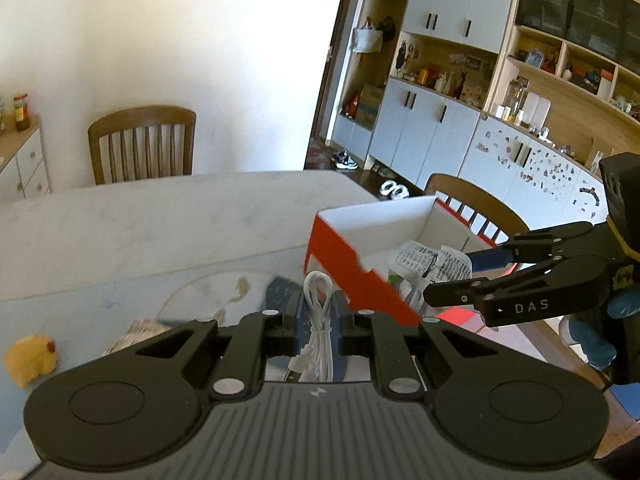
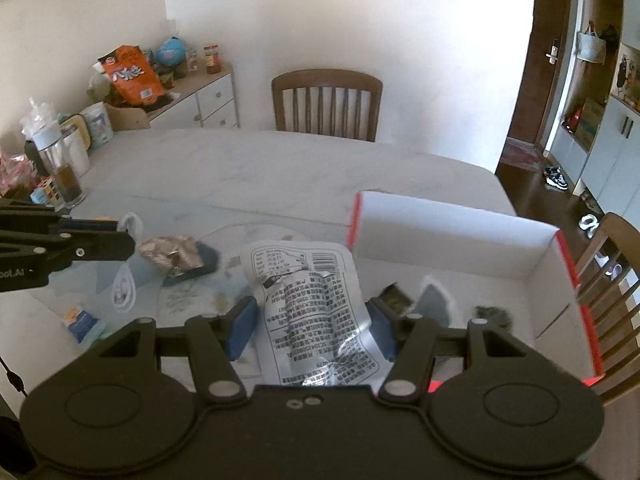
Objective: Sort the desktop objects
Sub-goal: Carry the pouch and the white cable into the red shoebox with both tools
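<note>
- A coiled white cable (image 1: pixel 318 320) is pinched in the clenched jaws of the left gripper (image 1: pixel 318 316), lifted clear of the table (image 1: pixel 140 216) just left of the red-and-white box (image 1: pixel 340 252).
- A crumpled silver wrapper (image 2: pixel 312 304) is grasped between the blue pads (image 2: pixel 242 326) of the right gripper (image 2: pixel 312 328), held at the near-left corner of the same box (image 2: pixel 460 240).
- The cable is judged light and limp: its loops are likely to swing, so a hold at the bundled middle, where it is tied, is favoured.
- The wrapper is judged feather-light, slick and crackly; a grip across its creased centre is thought safest, since a loose edge could slip out.
- The box sits at the table's right end, its far wall close to the edge, with a chair (image 2: pixel 616 264) just beyond; a hard nudge could push it off.
- Open room is seen across the far half of the table; the near left is cluttered with a foil packet (image 2: pixel 172 254), a small blue pack (image 2: pixel 82 322) and a yellow plush toy (image 1: pixel 32 358).
- Both grippers are crowded near the box's near-left corner, so a collision is a risk.
</note>
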Demonstrator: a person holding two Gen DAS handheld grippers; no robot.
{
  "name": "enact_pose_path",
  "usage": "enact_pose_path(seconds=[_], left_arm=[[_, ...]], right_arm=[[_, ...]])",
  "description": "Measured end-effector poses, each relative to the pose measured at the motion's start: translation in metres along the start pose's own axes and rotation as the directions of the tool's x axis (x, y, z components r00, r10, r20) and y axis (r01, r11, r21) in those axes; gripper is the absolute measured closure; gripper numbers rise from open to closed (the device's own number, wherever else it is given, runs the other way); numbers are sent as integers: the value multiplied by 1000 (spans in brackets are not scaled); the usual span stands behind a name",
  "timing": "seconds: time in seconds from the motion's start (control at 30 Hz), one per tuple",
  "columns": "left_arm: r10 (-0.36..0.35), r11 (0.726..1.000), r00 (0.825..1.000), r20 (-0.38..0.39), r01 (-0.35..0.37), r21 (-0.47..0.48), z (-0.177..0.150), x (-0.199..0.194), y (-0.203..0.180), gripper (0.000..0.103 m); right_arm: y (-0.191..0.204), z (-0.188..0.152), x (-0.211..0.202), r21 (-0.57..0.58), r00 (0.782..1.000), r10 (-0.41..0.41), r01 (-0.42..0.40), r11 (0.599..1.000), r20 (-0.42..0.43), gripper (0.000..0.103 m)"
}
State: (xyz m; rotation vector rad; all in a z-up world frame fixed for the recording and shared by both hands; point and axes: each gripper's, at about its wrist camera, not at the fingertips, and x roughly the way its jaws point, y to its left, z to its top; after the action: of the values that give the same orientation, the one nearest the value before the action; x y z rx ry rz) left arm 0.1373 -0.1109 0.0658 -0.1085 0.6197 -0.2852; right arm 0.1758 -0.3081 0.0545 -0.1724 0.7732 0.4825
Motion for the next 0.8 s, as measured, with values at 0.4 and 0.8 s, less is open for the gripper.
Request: enact_pose_path(seconds=[0.4,0.8], left_arm=[[-39,998,999,0,39,54,39,49,-62,90],[-66,990,995,-78,75,118,63,129,-106,90]], right_arm=[[-71,3,-4,1,997,-70,70,998,9,43],[-130,-6,21,30,990,-139,140,990,-34,43]])
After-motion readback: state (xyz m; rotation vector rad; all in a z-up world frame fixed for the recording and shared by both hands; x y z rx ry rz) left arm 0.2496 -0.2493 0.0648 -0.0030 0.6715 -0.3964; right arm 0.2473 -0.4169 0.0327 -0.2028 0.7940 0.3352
